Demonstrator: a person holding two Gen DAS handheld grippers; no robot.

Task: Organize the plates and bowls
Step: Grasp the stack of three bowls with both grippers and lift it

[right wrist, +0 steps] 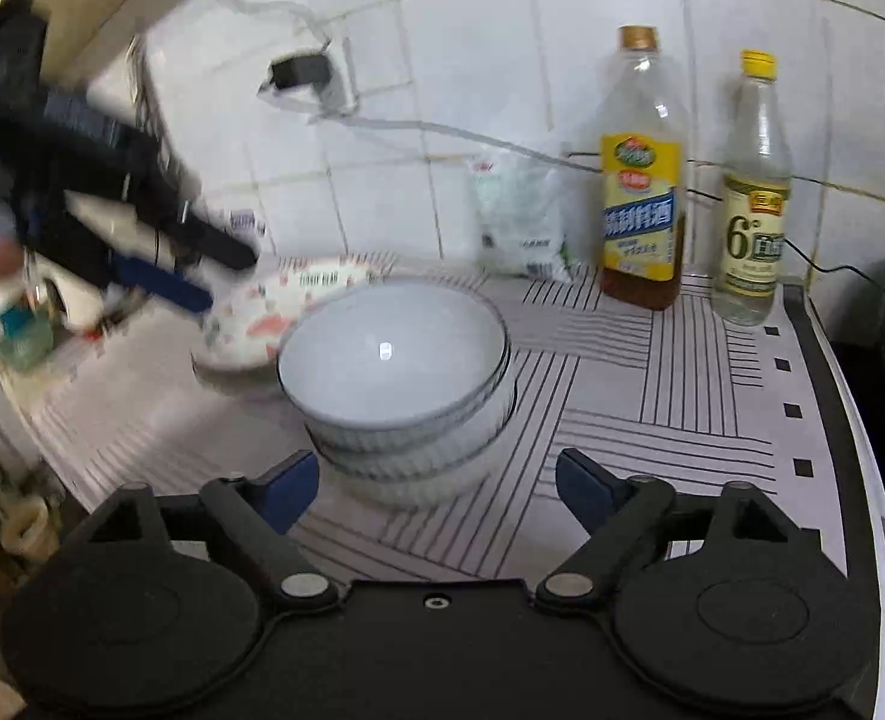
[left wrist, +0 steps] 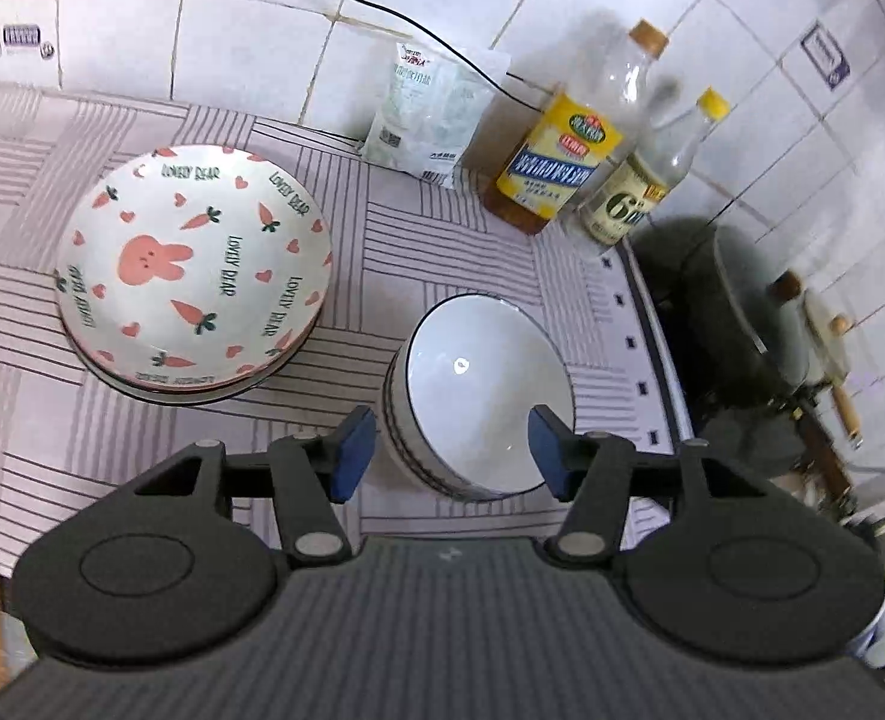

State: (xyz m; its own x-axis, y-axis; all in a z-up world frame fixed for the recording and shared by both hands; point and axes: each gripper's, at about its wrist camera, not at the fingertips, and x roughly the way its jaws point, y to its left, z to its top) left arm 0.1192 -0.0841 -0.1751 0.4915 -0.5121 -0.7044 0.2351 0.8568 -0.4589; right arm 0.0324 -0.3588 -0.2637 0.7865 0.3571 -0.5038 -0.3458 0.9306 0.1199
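Both jaws stand wide open, nothing between the pads. My left gripper (left wrist: 451, 456) hangs above the striped mat (left wrist: 454, 228), its blue pads either side of the near rim of the white bowls (left wrist: 478, 396) but not touching them. My right gripper (right wrist: 436, 492) sits low, just short of the same white bowls (right wrist: 400, 372), also clear of them.

Left to right on the mat: a stack of rabbit plates (left wrist: 193, 267), carrots and hearts printed on the top one, nested evenly. Near it, apart, the white bowls, stacked several deep, blue line at the rim. Behind, against the tiled wall (left wrist: 250, 30), a plastic bag (left wrist: 427, 114), then a tall bottle with a yellow label (left wrist: 568, 162), then a smaller clear bottle (left wrist: 646, 192) just beside it. Far right, a dark pot (left wrist: 736, 324) on the stove.

From the right wrist view, the left gripper (right wrist: 160, 264) shows blurred over the rabbit plates (right wrist: 268, 312).
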